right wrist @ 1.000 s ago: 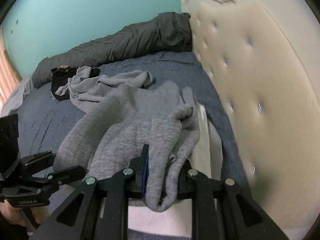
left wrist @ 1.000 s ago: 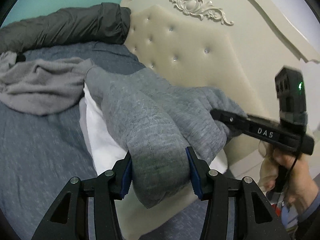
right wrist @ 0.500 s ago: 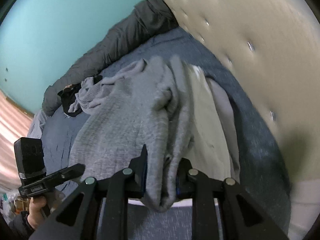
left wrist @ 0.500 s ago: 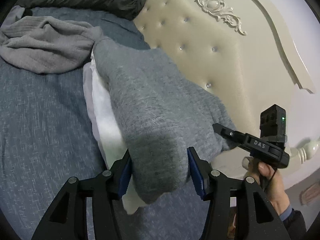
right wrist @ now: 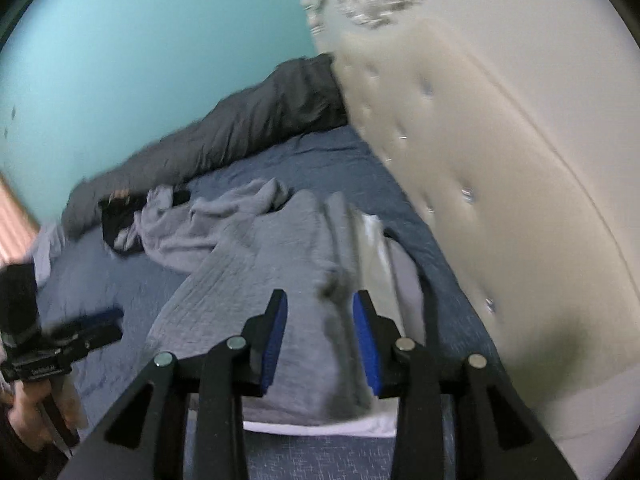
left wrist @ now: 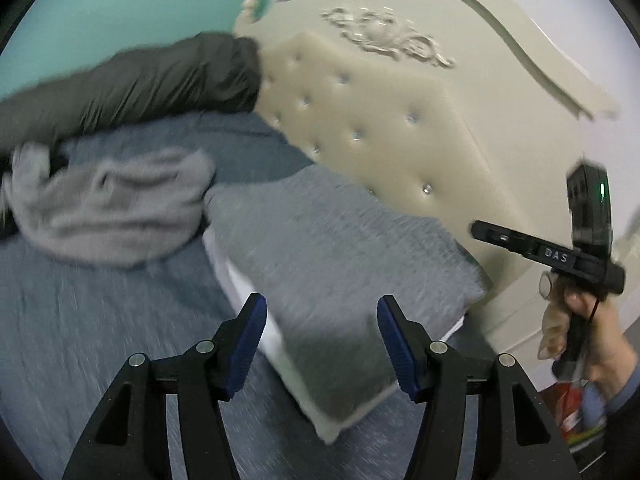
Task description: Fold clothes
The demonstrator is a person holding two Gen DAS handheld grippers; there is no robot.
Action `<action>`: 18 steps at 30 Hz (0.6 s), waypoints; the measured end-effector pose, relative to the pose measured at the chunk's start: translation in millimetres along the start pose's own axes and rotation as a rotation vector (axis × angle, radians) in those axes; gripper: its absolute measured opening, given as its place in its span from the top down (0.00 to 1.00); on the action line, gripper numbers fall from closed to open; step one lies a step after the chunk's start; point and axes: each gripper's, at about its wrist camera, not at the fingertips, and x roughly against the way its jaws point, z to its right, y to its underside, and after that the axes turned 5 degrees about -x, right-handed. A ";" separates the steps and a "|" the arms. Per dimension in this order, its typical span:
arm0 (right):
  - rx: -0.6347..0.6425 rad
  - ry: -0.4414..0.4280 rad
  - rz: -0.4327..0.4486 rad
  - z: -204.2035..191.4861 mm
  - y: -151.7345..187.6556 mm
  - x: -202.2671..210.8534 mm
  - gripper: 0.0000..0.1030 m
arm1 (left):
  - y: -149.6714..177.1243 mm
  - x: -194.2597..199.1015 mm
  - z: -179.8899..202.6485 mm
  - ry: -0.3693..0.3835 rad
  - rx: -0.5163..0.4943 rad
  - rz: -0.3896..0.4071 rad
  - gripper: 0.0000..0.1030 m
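Both grippers' blue-padded fingers (left wrist: 248,344) are parting, the left gripper (left wrist: 322,344) and right gripper (right wrist: 320,336) releasing the folded grey knitted garment (left wrist: 340,264), now lying on white cloth (right wrist: 376,240) near the headboard, fold apparently finished.

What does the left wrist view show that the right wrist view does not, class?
Left only: the left claw open above the folded grey garment, and the right claw from the side.
Right only: a black garment and the orange curtain.
Both: the white pillow, the crumpled grey garment, the cream headboard and the dark duvet.
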 end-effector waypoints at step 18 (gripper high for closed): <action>-0.100 0.095 -0.157 49.5 35.0 -88.2 0.86 | 38.7 -54.2 26.8 -0.001 -0.161 -0.089 0.41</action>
